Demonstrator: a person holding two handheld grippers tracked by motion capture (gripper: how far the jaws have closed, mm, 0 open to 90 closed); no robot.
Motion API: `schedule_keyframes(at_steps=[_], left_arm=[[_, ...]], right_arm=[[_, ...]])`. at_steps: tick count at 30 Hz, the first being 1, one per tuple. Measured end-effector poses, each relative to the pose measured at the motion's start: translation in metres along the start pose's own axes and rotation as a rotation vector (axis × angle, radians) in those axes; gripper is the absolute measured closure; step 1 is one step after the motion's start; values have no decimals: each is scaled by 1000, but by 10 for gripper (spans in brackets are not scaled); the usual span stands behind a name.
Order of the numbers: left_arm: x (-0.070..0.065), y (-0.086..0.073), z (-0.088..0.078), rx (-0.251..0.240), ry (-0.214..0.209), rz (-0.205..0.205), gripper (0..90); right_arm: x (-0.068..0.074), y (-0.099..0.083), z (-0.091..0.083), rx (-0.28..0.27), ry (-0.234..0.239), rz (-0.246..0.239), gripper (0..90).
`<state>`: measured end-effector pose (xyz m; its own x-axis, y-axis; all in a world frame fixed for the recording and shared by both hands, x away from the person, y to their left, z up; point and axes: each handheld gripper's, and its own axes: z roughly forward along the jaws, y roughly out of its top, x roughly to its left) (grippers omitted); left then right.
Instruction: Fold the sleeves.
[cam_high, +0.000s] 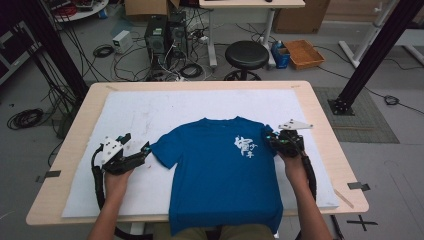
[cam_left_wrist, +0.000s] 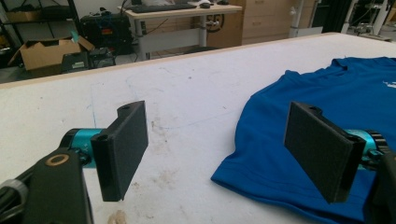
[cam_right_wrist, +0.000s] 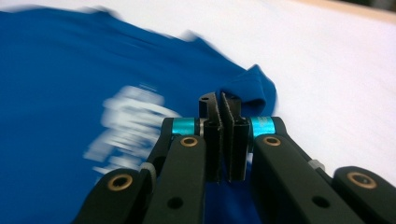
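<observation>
While lying flat, print up, on the white table cover (cam_high: 150, 112), blue T-shirt (cam_high: 220, 170) not yet folded. Right gripper (cam_high: 274, 138) pressed shut, seemingly pinching the shirt's sleeve (cam_right_wrist: 250, 88). Left gripper (cam_high: 144, 149) spread wide beside the other sleeve, gripping nothing. Probably whole fold left.

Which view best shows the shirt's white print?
The high view: the white print on the blue T-shirt is sharp and whole. The right gripper view shows it blurred; the left gripper view catches its edge.
</observation>
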<state>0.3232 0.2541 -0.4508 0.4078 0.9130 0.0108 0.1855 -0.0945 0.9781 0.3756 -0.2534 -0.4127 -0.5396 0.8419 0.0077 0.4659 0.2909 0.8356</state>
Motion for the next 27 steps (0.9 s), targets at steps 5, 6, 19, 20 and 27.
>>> schedule_keyframes(at_steps=[5, 6, 19, 20, 27], left_arm=[[0, 0, 0, -1, 0, 1, 223], [0, 0, 0, -2, 0, 1, 223], [0, 0, 0, 1, 3, 2, 223], [0, 0, 0, 0, 4, 2, 223], [-1, 0, 0, 1, 2, 2, 227]], right_arm=[[25, 14, 1, -107, 119, -24, 686], [25, 14, 0, -107, 100, -28, 694], [-38, -23, -4, 71, 7, 280, 564], [-42, -25, -5, 73, 76, 330, 543], [-30, -28, -1, 158, 225, 132, 848]])
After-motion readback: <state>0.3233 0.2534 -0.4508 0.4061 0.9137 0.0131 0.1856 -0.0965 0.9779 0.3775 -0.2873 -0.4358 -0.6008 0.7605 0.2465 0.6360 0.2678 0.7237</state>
